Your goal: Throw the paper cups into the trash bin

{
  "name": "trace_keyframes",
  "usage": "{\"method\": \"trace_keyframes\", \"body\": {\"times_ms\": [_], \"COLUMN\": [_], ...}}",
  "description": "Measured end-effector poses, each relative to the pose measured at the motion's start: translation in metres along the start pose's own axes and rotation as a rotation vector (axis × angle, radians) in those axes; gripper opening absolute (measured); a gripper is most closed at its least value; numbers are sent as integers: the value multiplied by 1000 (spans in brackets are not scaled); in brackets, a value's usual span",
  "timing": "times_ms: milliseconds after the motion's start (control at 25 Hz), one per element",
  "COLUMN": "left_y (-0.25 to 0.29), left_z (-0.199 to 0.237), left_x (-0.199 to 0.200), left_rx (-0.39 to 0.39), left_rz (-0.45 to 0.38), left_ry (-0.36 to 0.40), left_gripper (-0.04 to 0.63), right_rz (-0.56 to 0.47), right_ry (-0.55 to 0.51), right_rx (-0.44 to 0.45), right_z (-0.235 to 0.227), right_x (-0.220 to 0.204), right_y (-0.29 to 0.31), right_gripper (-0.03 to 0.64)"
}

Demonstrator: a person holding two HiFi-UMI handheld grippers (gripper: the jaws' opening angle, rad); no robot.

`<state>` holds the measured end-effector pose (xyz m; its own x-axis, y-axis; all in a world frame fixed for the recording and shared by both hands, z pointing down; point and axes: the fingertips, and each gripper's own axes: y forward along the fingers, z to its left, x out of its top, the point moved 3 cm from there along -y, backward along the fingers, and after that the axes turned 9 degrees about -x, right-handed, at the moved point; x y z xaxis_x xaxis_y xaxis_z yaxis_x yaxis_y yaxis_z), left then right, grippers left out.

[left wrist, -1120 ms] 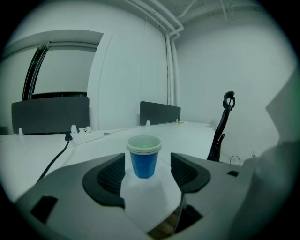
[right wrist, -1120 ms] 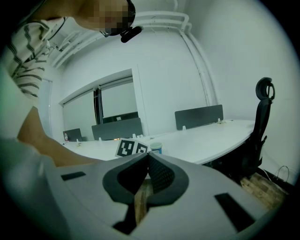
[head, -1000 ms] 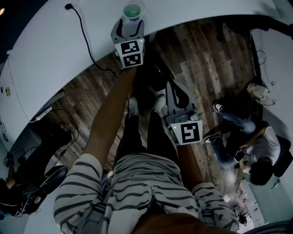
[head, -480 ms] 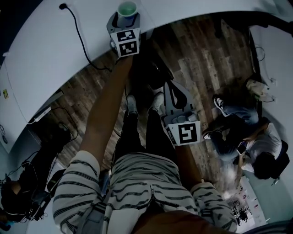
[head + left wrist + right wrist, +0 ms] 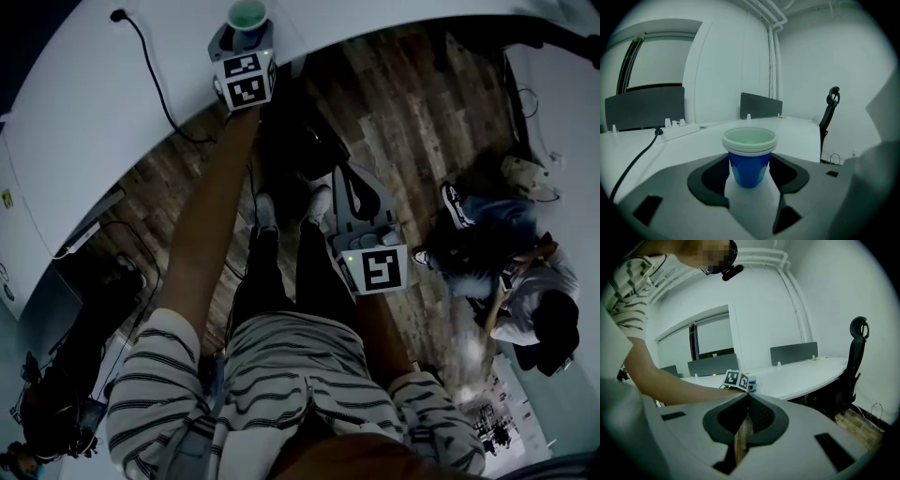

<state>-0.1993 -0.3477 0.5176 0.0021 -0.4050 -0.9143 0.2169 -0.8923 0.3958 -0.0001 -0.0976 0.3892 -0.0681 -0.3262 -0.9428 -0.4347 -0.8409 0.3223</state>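
A stack of blue paper cups (image 5: 749, 171) with white rims stands upright on the white desk (image 5: 811, 136). My left gripper (image 5: 750, 157) reaches over the desk edge with the stack between its jaws. The pads (image 5: 712, 176) sit close beside the cup walls and show no squeeze. These jaws have just been closing a little, but they still stand wide. From the head view, the cups (image 5: 248, 13) sit at the tip of the left gripper (image 5: 246, 28). My right gripper (image 5: 350, 176) hangs over the wooden floor, shut and empty; its jaws meet at the tip (image 5: 748, 397).
A black cable (image 5: 155, 80) runs across the curved desk (image 5: 103, 112) to a power strip (image 5: 677, 132). An office chair (image 5: 855, 362) stands right of the desk. A seated person (image 5: 530, 300) is at the right, and dark gear (image 5: 66, 403) lies at the lower left.
My left gripper has slid forward, so the cup stack now sits deeper between its jaws. The right gripper has held its place.
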Motion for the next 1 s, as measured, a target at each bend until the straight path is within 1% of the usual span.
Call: {"method": "trace_keyframes", "body": {"times_ms": [320, 560, 840, 1000], "left_y": [-13, -25, -50, -65], "left_z": [-3, -7, -21, -29], "left_x": [13, 28, 44, 56], "left_rx": [-5, -8, -15, -29], "left_rz": [-43, -66, -74, -89], "left_ry": [-1, 0, 16, 19], "left_gripper": [281, 279, 279, 279], "right_rz": [-2, -29, -24, -53], "right_ry": [-23, -1, -14, -14], "right_rx": [-11, -18, -30, -28], "right_z": [3, 5, 4, 7], "right_x": [3, 13, 17, 26], "right_y": [-1, -3, -18, -25], "right_gripper": [9, 8, 9, 8]}}
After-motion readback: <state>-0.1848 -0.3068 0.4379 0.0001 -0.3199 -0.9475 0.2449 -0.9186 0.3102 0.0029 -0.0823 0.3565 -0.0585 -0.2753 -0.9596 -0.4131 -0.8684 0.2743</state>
